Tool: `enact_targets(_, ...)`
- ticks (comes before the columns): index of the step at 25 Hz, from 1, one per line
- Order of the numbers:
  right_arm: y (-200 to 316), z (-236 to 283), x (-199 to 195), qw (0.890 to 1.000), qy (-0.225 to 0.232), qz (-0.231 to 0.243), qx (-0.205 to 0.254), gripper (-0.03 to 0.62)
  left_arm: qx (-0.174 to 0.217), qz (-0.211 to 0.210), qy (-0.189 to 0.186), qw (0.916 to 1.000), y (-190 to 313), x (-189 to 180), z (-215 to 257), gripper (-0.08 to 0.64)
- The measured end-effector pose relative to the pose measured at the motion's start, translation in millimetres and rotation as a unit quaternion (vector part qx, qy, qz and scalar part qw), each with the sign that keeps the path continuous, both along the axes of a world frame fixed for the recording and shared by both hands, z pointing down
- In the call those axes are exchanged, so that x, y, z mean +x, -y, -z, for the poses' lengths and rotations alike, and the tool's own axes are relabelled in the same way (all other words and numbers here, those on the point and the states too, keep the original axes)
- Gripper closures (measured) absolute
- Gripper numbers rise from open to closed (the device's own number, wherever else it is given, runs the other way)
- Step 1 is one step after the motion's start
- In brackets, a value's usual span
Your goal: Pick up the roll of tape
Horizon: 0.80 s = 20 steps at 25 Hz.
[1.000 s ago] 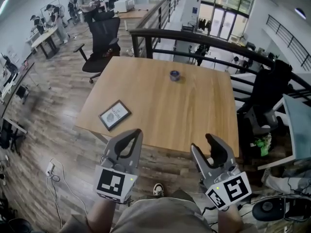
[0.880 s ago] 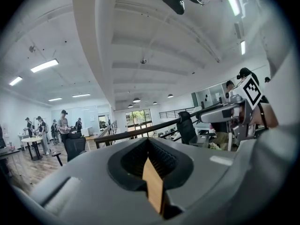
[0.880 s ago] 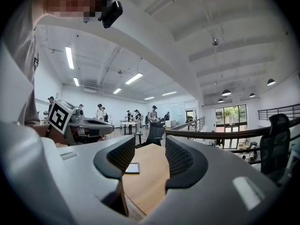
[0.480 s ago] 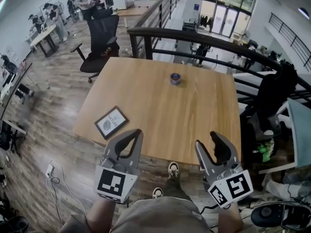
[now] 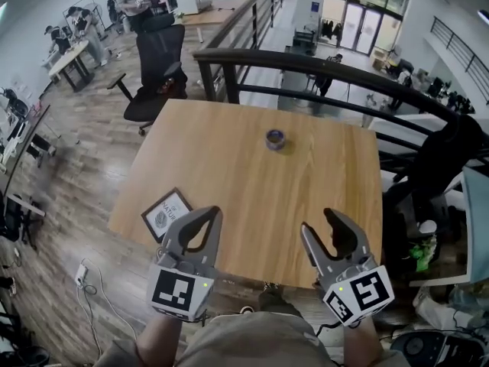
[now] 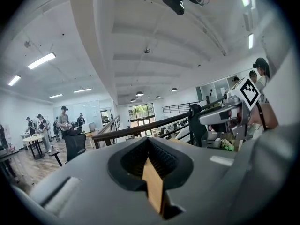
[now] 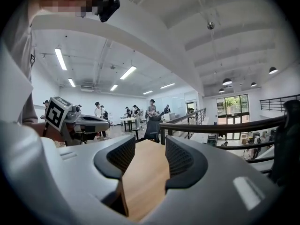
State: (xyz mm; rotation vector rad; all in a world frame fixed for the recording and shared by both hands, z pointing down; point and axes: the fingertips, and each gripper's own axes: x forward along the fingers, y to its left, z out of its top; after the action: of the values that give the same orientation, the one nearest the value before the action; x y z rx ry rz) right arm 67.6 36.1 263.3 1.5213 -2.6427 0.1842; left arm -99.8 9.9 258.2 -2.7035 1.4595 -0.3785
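Note:
A small blue-grey roll of tape (image 5: 276,138) sits alone on the far half of the wooden table (image 5: 244,182). Both grippers hover over the table's near edge, well short of the tape. My left gripper (image 5: 207,214) is shut with nothing in it; in the left gripper view its pads (image 6: 161,161) nearly meet, leaving a thin sliver of table between them. My right gripper (image 5: 322,224) is open and holds nothing; in the right gripper view bare table shows between its fingers (image 7: 180,156). Neither gripper view shows the tape.
A framed card (image 5: 166,213) lies flat at the table's near left corner, beside the left gripper. A dark railing (image 5: 306,63) runs behind the table's far edge. A black office chair (image 5: 157,63) stands at the far left. People work at desks in the background.
The view has moved forward toward the table. Both grippers now hang over its near edge instead of the floor. The tape has not moved on the table, and the jaws look unchanged.

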Motion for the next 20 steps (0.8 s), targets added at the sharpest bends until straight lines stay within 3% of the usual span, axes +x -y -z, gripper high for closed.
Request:
enact_targets(9, 70.8, -11.4, 24.8, 0.999, -0.002, 0.029, -0.013, 0.405, -0.002, 0.022, 0.013, 0.9997, 68.1, 26.9, -1.8, 0.558)
enact_targets(17, 105.4, -22.5, 36.0, 0.998, -0.015, 0.058, -0.023, 0.405, 0.002, 0.036, 0.000, 0.9993, 92.9, 46.3, 2.8, 0.558)
enact_targets(20, 119.4, -24.6, 31.9, 0.998, -0.017, 0.062, -0.025, 0.405, -0.002, 0.034, 0.013, 0.9993, 102.3, 44.6, -1.8, 0.558)
